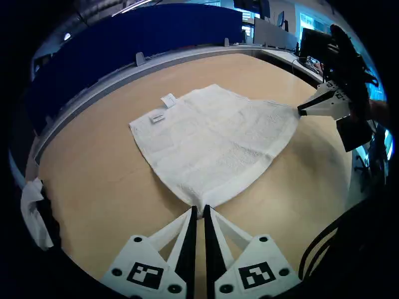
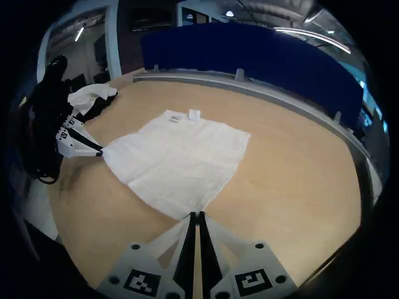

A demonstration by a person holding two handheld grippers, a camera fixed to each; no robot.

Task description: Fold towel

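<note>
A white towel lies spread on the wooden table, with two small tags near its far edge. My left gripper is shut on the towel's near corner. In the same view the right gripper pinches another corner at the right. In the right gripper view the towel stretches away from my right gripper, which is shut on its near corner. The left gripper holds the corner at the left there.
A blue partition and a grey rail line the table's far edge. A crumpled white cloth lies on the table's far left in the right gripper view, and a white cloth hangs at the table's left edge in the left gripper view.
</note>
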